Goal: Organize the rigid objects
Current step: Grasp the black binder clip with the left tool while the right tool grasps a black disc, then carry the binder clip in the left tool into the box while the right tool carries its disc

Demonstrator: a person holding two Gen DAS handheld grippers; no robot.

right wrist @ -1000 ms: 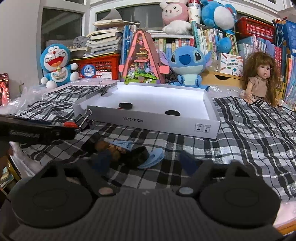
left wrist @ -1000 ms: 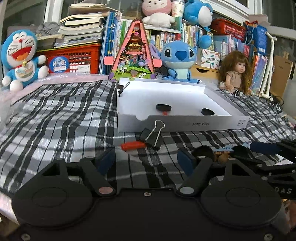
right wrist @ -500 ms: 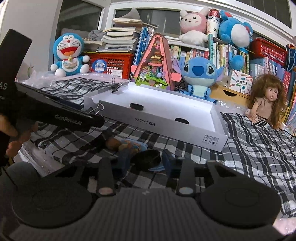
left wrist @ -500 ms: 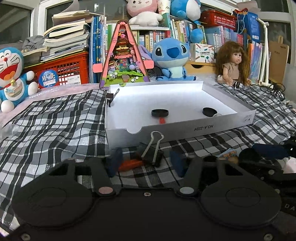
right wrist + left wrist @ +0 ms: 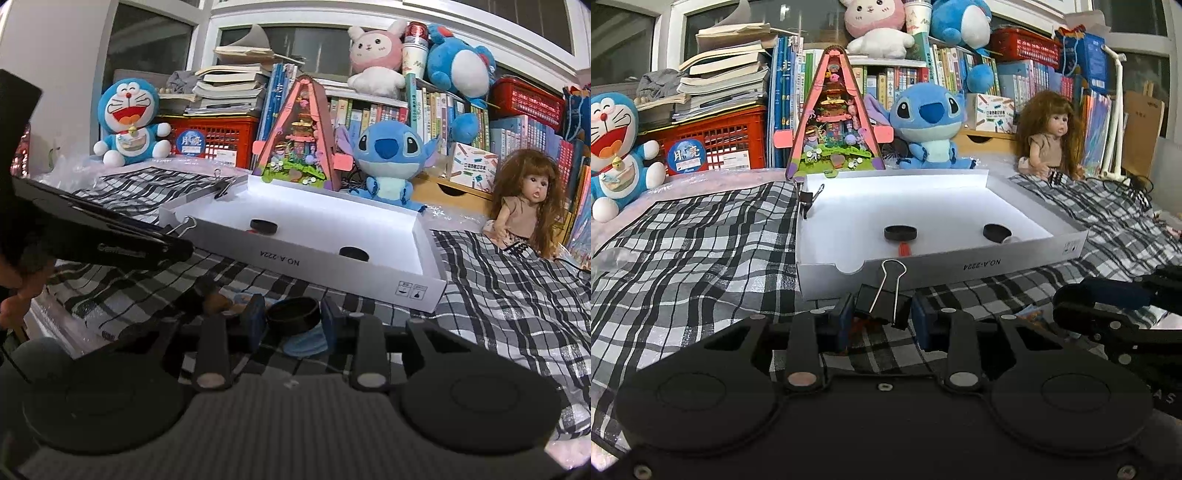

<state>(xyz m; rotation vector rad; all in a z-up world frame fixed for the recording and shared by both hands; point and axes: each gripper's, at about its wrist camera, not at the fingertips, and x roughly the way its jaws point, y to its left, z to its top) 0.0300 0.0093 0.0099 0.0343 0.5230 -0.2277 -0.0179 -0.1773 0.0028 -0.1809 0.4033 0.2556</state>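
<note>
Gripping just before the box [image 5: 960,266]: left gripper [image 5: 882,321] clamps clip [image 5: 882,304], right gripper [image 5: 291,321] clamps ring [image 5: 293,314]. Lift both straight, clear the box wall.

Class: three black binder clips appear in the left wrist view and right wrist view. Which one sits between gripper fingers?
The binder clip on the plaid cloth, between the left gripper pads. The other two are clipped to the white box's rim.

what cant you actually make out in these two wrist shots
- Left wrist view: the orange item under the binder clip, mostly hidden by the clip and the left claw.
- Right wrist view: the brown and blue bits beside the black ring, dark and blocked by the right claw.
- The small red piece in the white box: too small to identify.
</note>
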